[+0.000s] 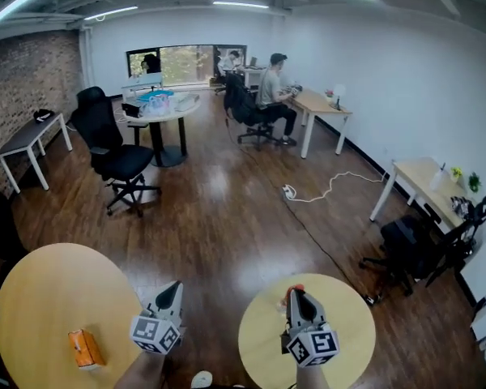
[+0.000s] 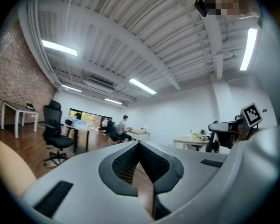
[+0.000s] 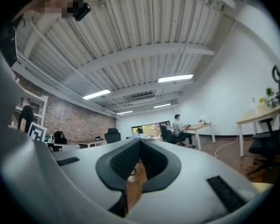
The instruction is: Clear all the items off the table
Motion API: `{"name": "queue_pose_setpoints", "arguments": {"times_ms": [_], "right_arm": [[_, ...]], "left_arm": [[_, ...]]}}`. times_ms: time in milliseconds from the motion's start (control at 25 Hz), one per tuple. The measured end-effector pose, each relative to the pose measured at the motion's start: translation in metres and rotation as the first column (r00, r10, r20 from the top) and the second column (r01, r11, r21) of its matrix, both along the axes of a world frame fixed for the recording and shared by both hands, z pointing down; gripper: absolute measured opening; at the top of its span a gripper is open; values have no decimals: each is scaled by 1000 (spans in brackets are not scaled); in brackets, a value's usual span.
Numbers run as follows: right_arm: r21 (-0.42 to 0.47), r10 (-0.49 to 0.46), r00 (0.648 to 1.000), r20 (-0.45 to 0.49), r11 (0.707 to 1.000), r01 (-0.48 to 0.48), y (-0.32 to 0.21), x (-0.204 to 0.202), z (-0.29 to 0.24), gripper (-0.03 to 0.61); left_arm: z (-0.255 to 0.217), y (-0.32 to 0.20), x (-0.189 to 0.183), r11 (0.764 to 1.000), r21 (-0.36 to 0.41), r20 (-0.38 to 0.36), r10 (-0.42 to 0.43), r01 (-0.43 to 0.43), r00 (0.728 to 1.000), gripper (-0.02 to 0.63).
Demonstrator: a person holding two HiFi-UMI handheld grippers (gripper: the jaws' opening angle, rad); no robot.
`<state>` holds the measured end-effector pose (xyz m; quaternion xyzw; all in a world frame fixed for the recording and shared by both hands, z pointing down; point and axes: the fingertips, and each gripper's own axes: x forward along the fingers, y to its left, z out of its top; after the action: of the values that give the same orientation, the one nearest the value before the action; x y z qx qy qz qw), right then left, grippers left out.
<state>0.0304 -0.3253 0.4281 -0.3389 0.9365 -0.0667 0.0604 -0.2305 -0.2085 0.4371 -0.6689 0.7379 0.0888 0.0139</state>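
Since the small orange box (image 1: 85, 348) looks like light, stiff cardboard with flat faces, a pinch across its two long sides should hold it without crushing. It lies on the near left round surface (image 1: 40, 298) of smooth pale wood, left of the left tongs (image 1: 173, 288). Both the left tongs and the right tongs (image 1: 296, 293) are pressed together on nothing.

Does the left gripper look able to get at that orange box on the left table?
Probably yes. The orange box lies in the open on the round table, nothing between it and the left gripper. But the gripper points away from it with jaws together, so it must turn and open first.
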Motion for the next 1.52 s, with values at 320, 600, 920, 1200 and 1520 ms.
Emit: {"name": "queue_pose_setpoints", "arguments": {"times_ms": [320, 600, 920, 1200, 1520], "right_arm": [[-7, -437, 900, 13, 900, 437, 55, -126, -13, 3], [87, -616, 786, -48, 782, 617, 141, -223, -38, 4], [103, -670, 732, -120, 725, 681, 218, -295, -44, 5], [67, -738, 654, -167, 653, 754, 289, -358, -25, 5], [4, -807, 563, -180, 571, 821, 375, -404, -1, 5]], "left_arm": [[-26, 182, -52, 878, 7, 23, -479, 479, 878, 0], [-27, 289, -97, 773, 60, -11, -632, 631, 775, 0], [-38, 377, -156, 709, 101, -14, -700, 698, 714, 0], [-20, 465, -179, 620, 69, -34, -782, 782, 623, 0], [-6, 540, -189, 553, 2, -51, -832, 833, 552, 0]]}}
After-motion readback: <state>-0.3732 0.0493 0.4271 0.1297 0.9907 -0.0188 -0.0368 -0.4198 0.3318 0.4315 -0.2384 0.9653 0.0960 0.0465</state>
